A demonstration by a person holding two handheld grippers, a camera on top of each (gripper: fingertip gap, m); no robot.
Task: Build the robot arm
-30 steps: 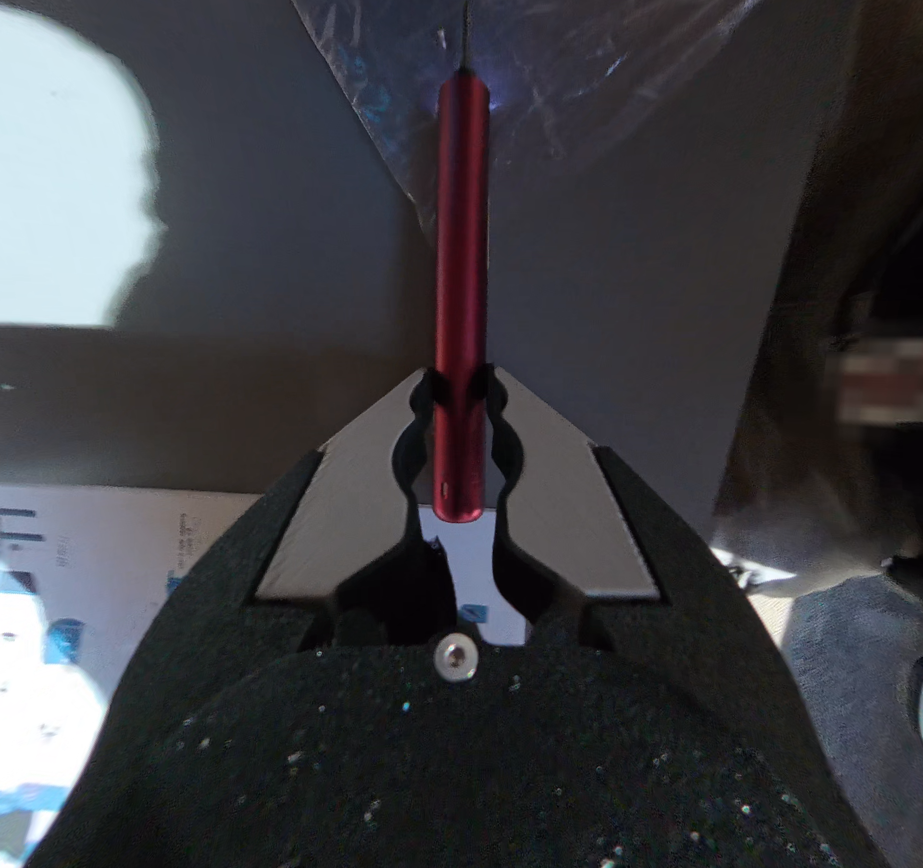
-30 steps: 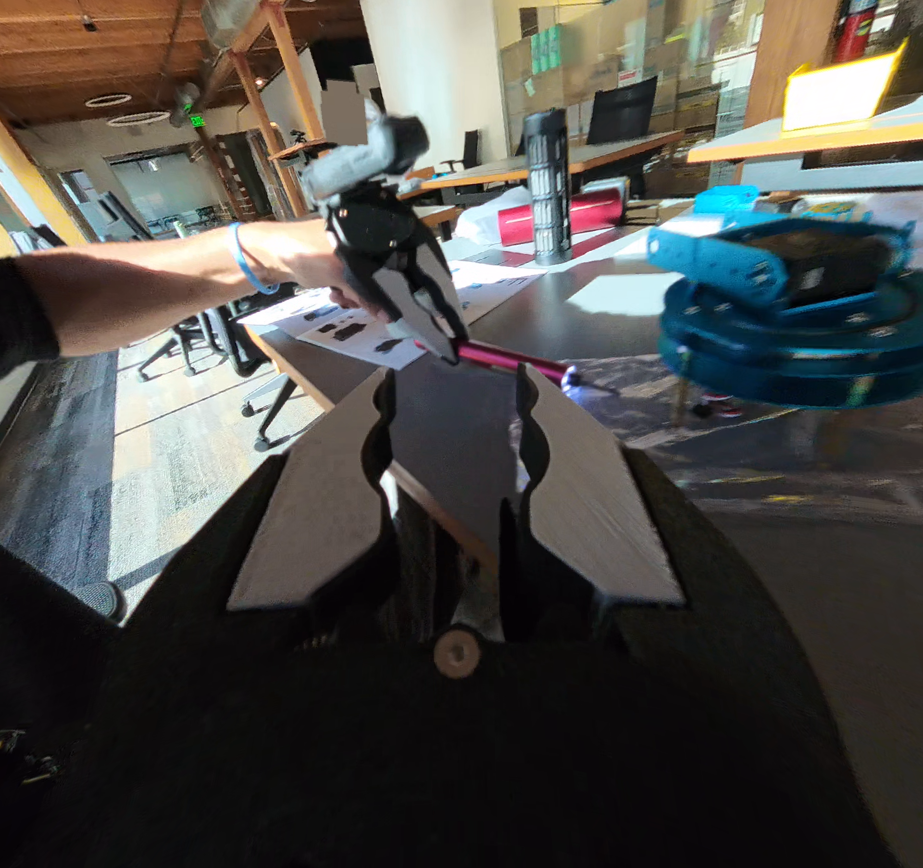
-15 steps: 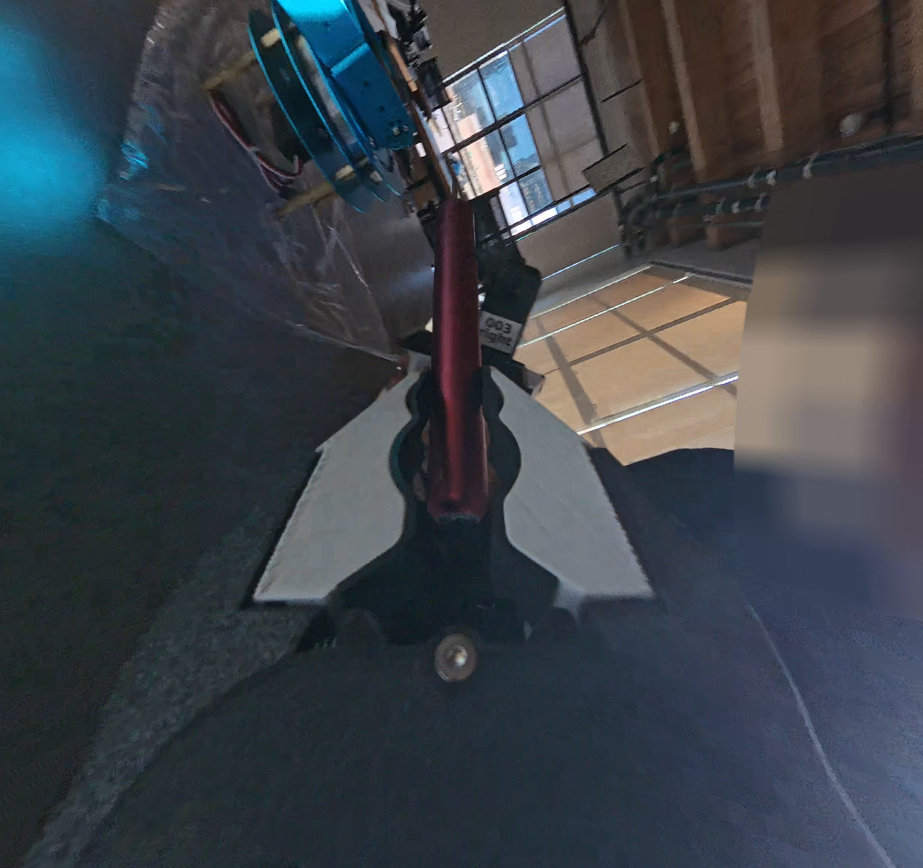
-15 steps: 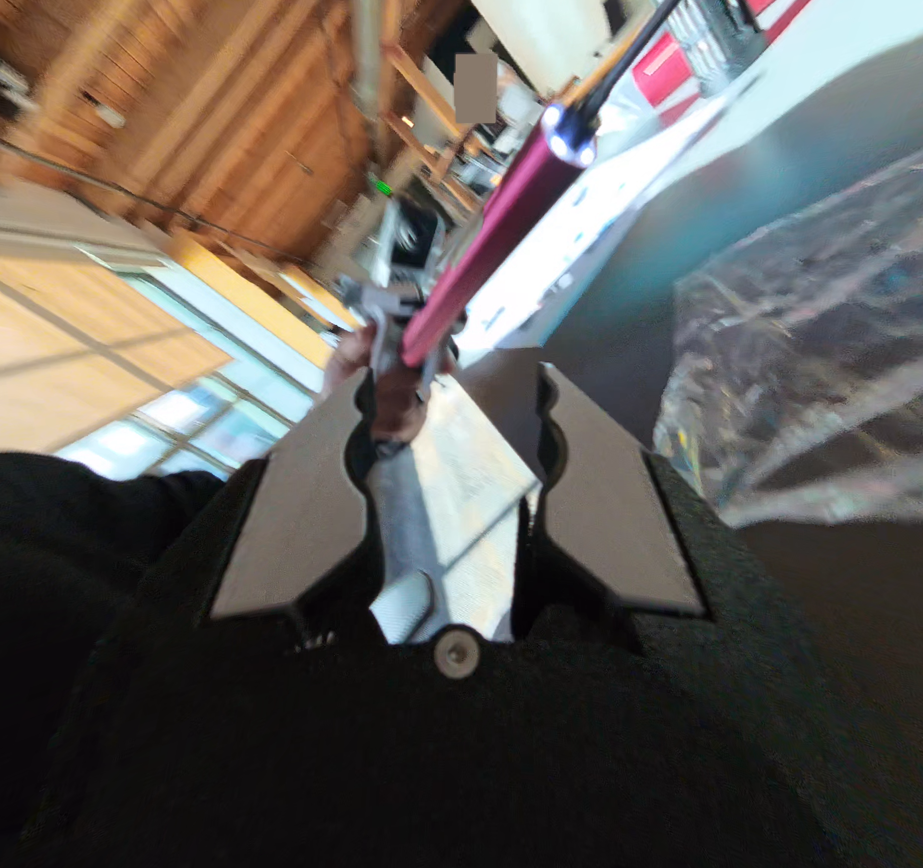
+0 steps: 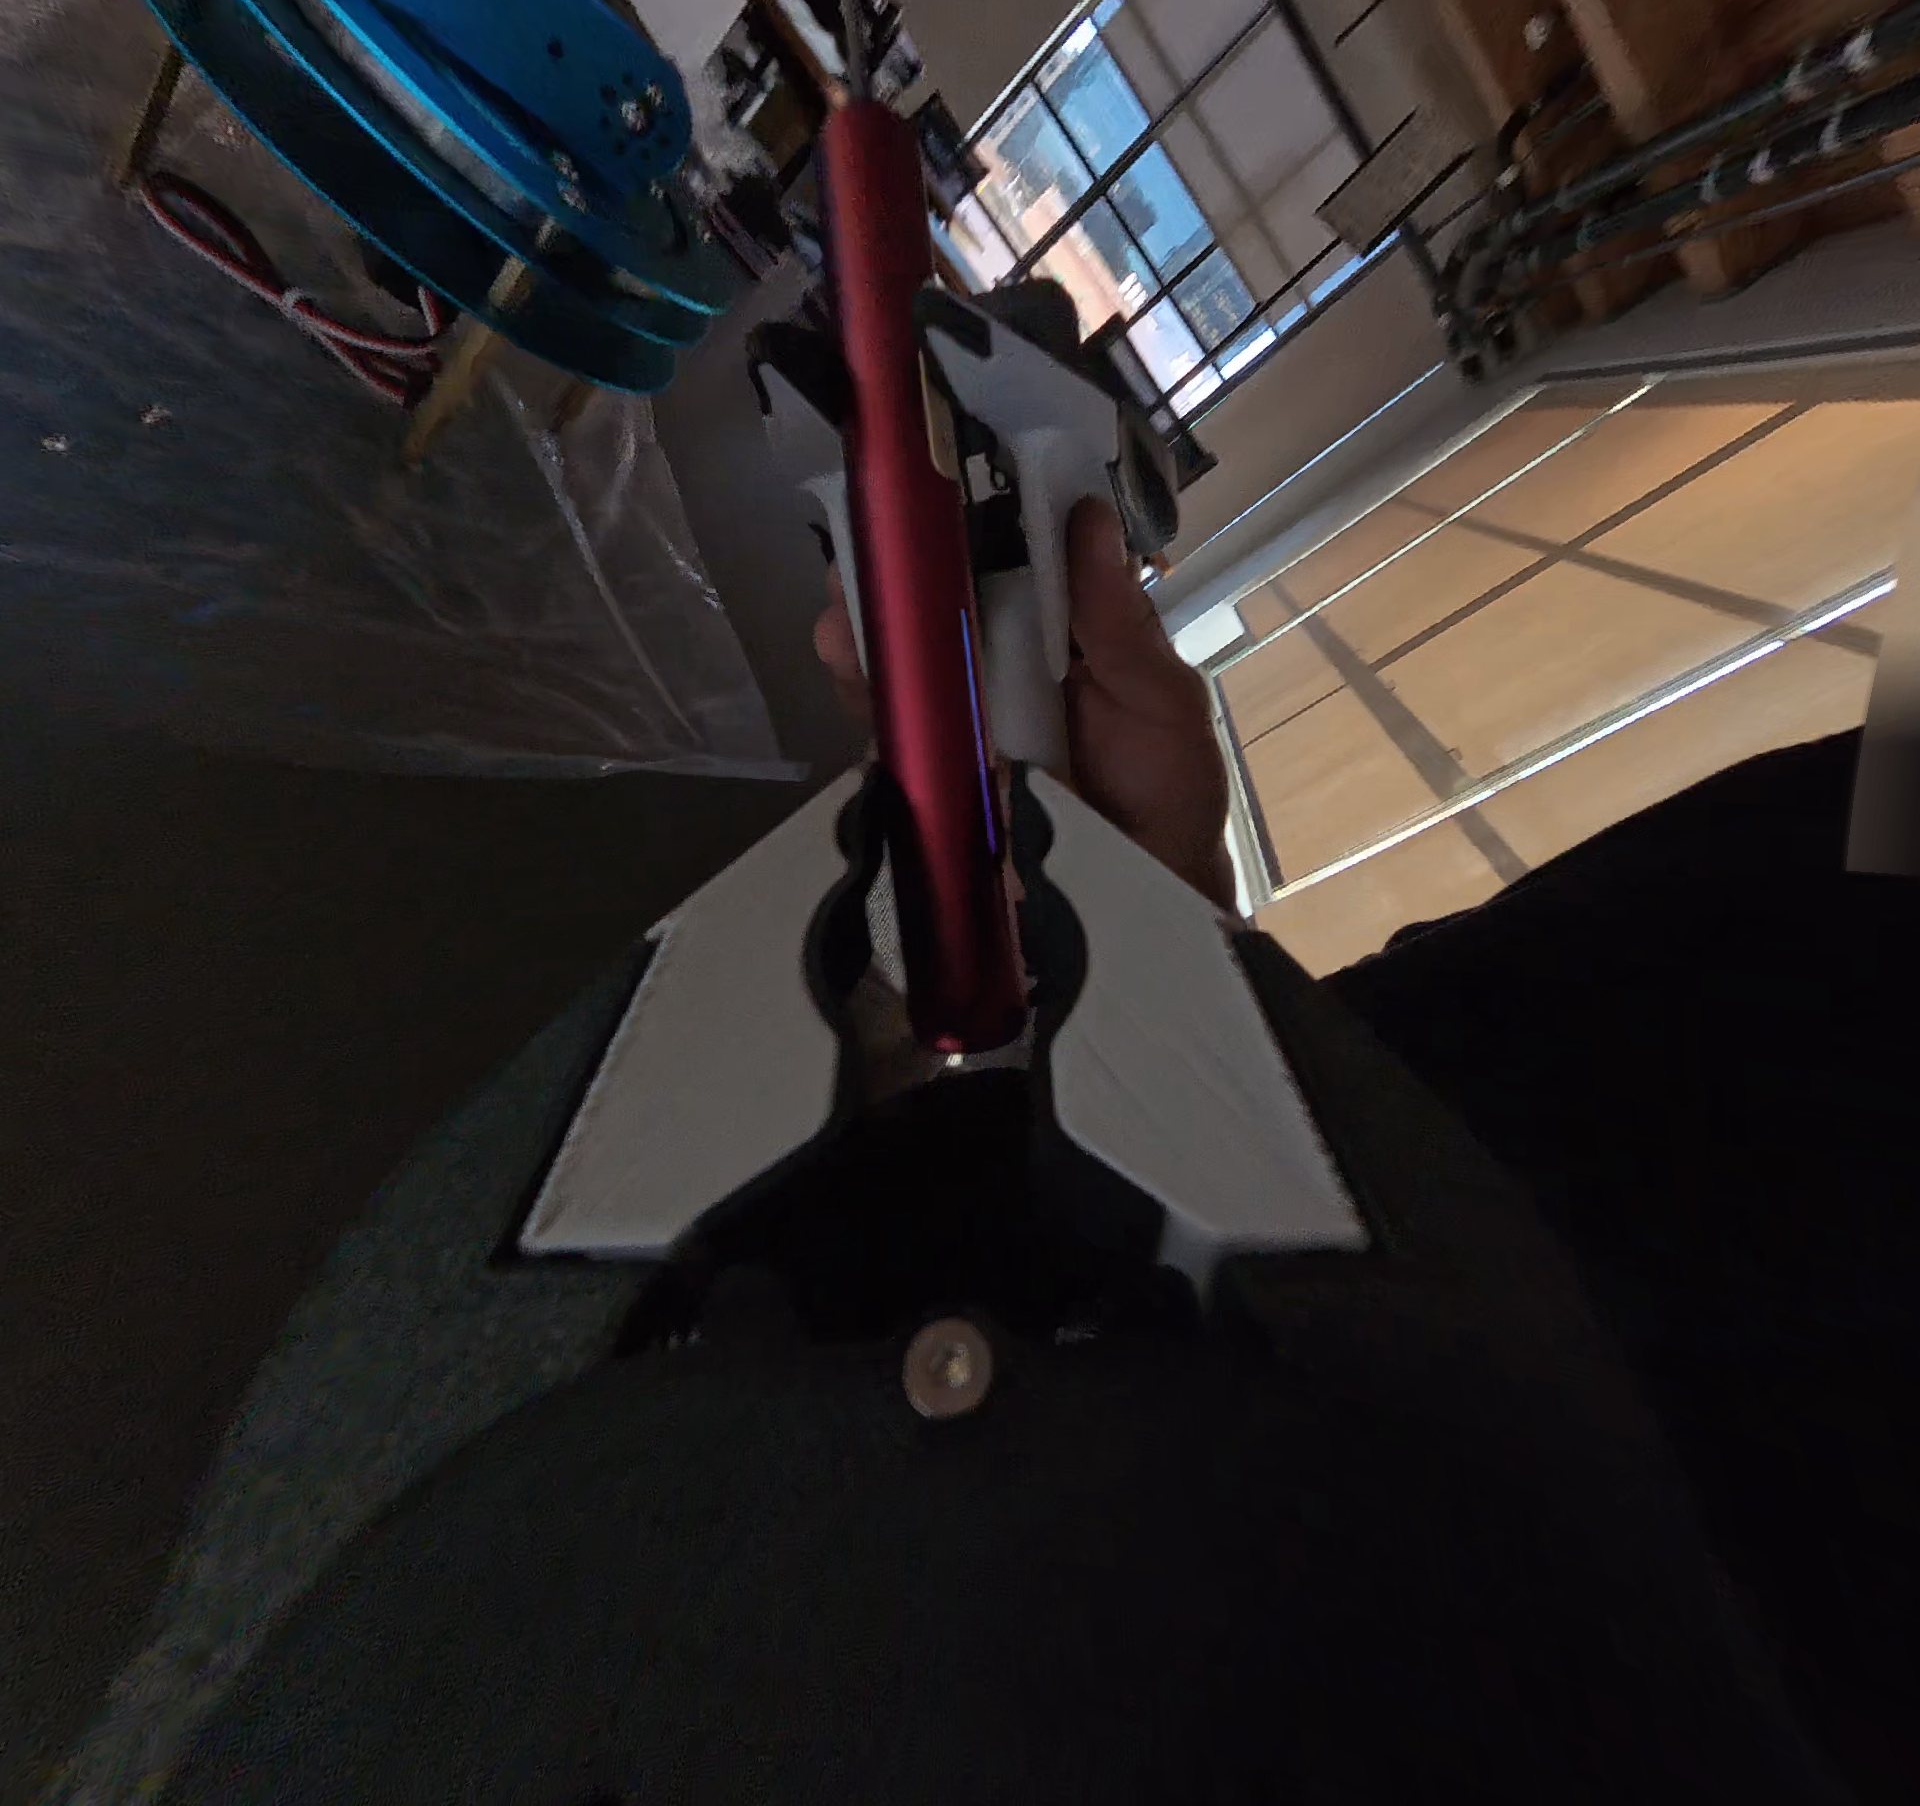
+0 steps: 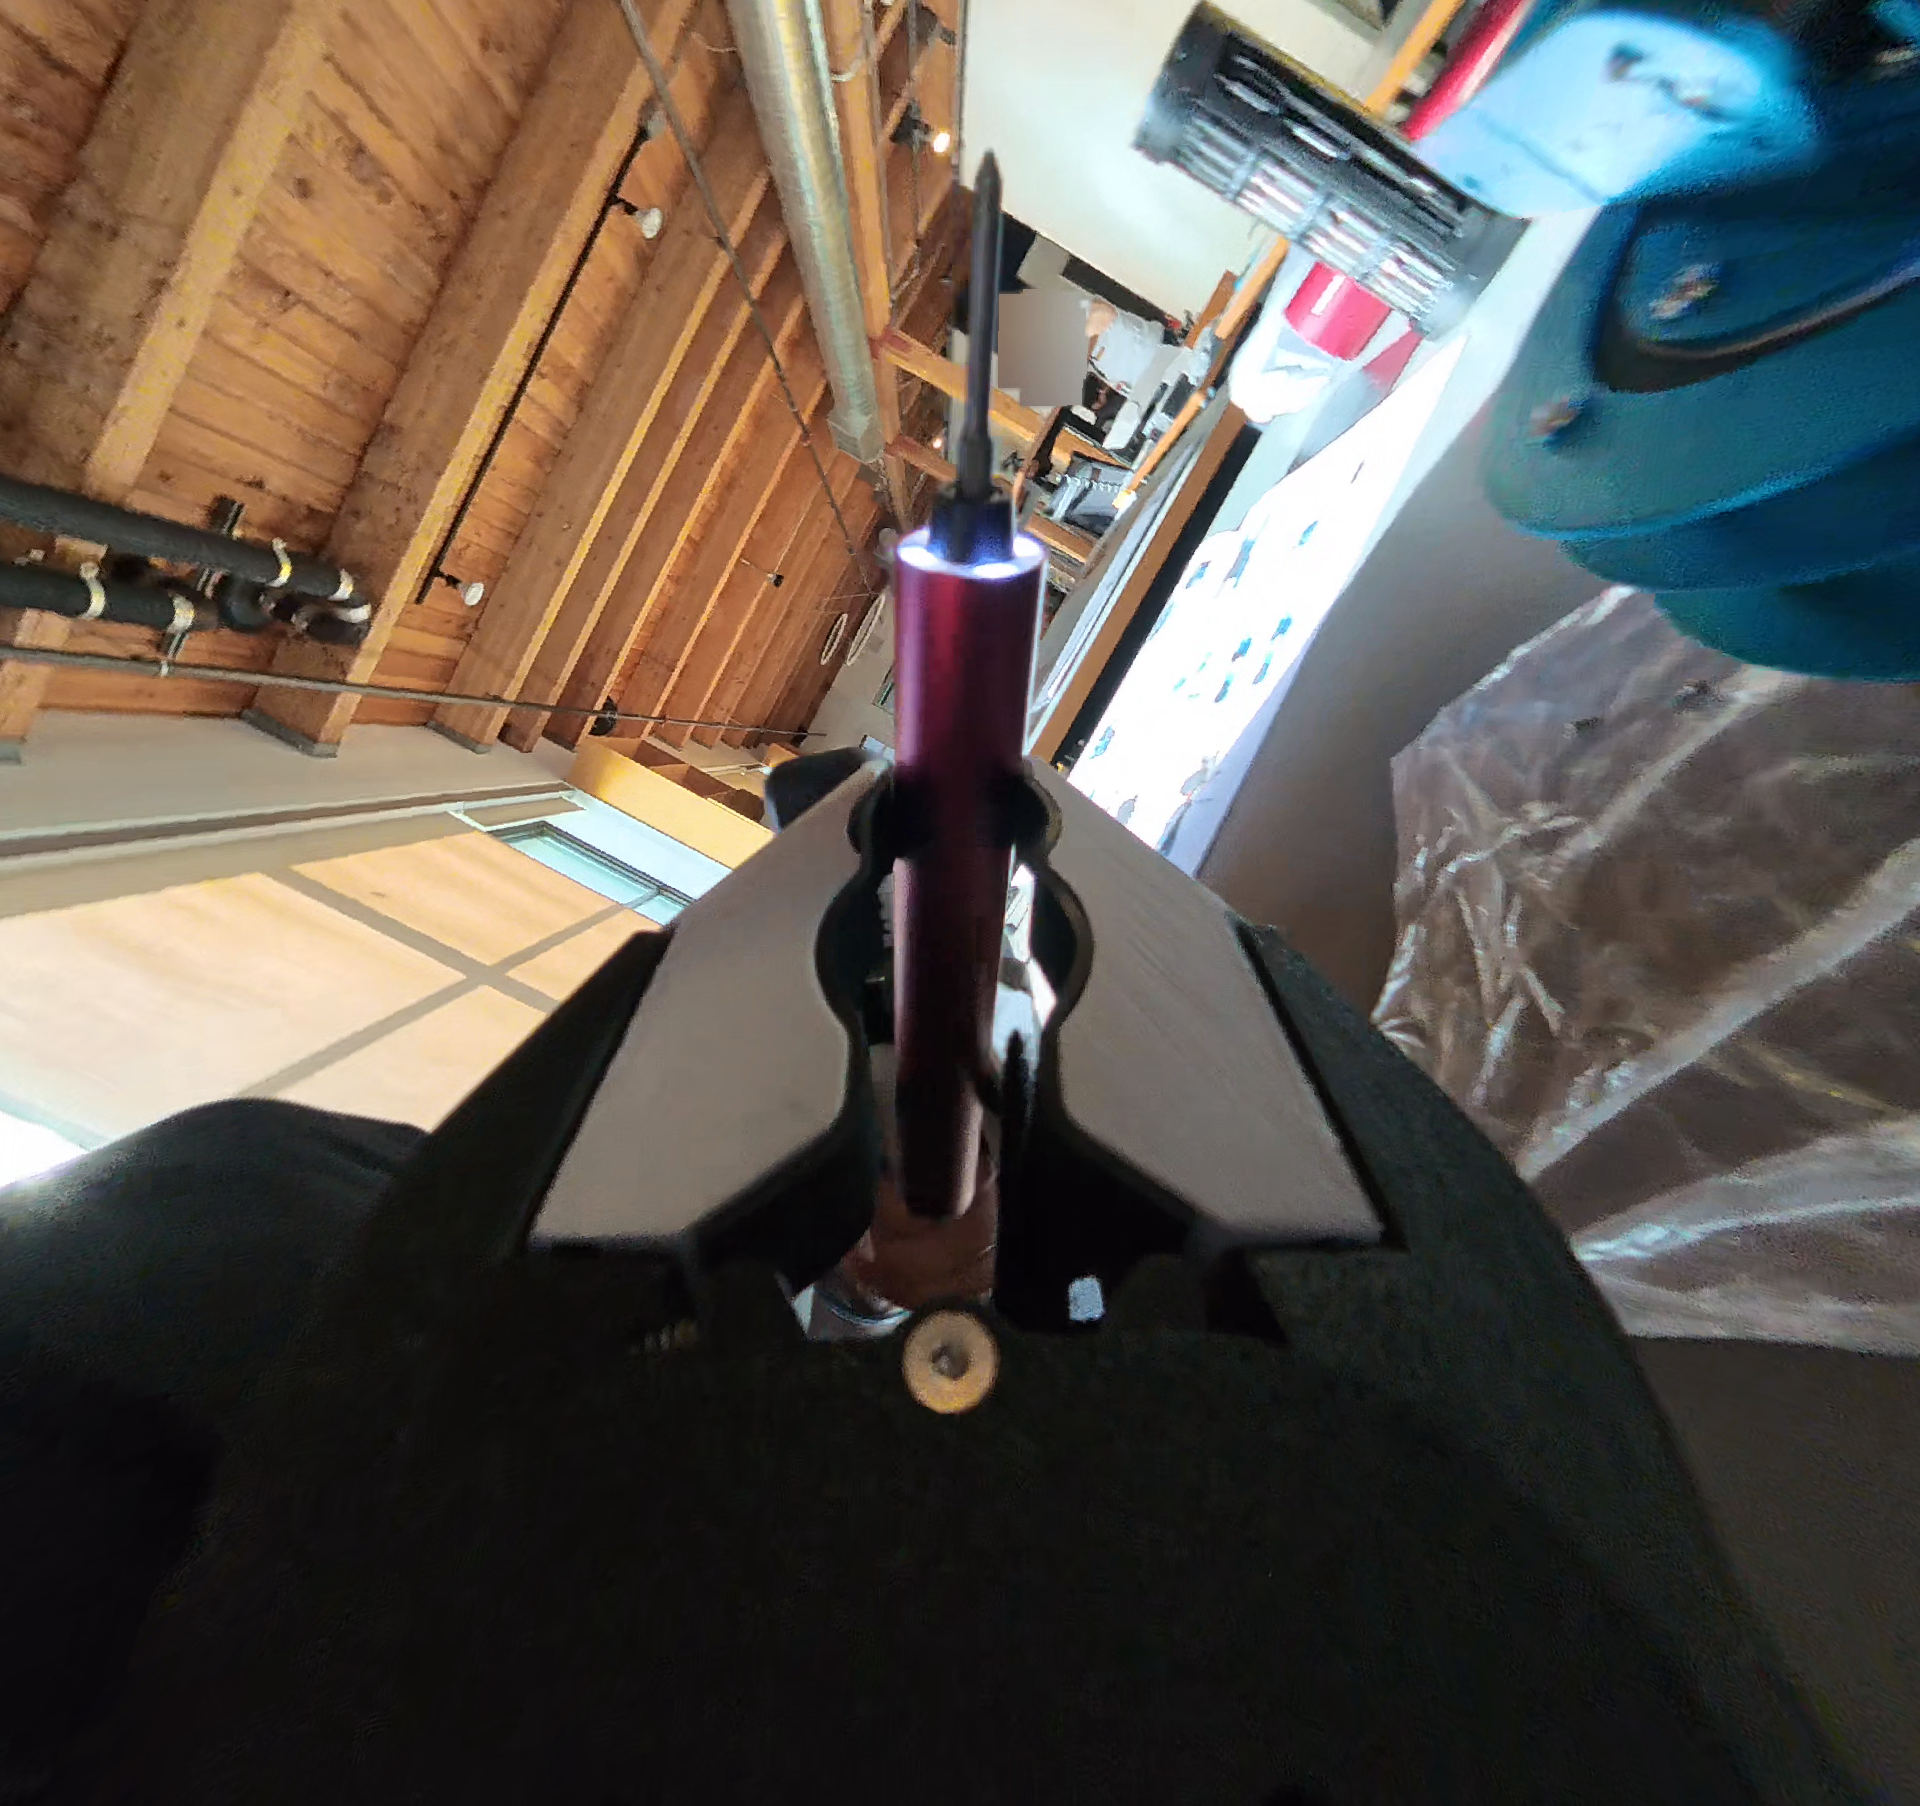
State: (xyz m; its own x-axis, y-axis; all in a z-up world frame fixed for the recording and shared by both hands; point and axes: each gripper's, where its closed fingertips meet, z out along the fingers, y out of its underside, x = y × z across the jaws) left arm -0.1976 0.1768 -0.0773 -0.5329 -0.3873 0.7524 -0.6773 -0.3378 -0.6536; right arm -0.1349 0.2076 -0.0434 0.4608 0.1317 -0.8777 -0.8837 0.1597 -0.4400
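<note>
A dark red electric screwdriver point(image 5: 914, 561) with a thin black bit point(image 6: 982, 322) and a lit front ring is passed between my two grippers. My right gripper point(image 6: 954, 811) is shut on its barrel, with both pads pressed against it and the bit pointing away. In the left wrist view the screwdriver's rear end lies tilted between the fingers of my left gripper point(image 5: 940, 811). A slit shows beside the left finger, so this gripper is open around it. The right gripper point(image 5: 1029, 426), in a person's hand, shows farther along the barrel.
A blue round machine on standoffs point(image 5: 436, 125) stands on a clear plastic sheet point(image 5: 416, 613) over a dark table; it also shows in the right wrist view point(image 6: 1714, 354). A black cylindrical holder point(image 6: 1299, 156) and white printed sheets point(image 6: 1247, 613) lie beyond.
My right gripper came up to the screwdriver with wide jaws and shut on its barrel. My left gripper, which gripped it before, has loosened, and the screwdriver now sits tilted between its fingers.
</note>
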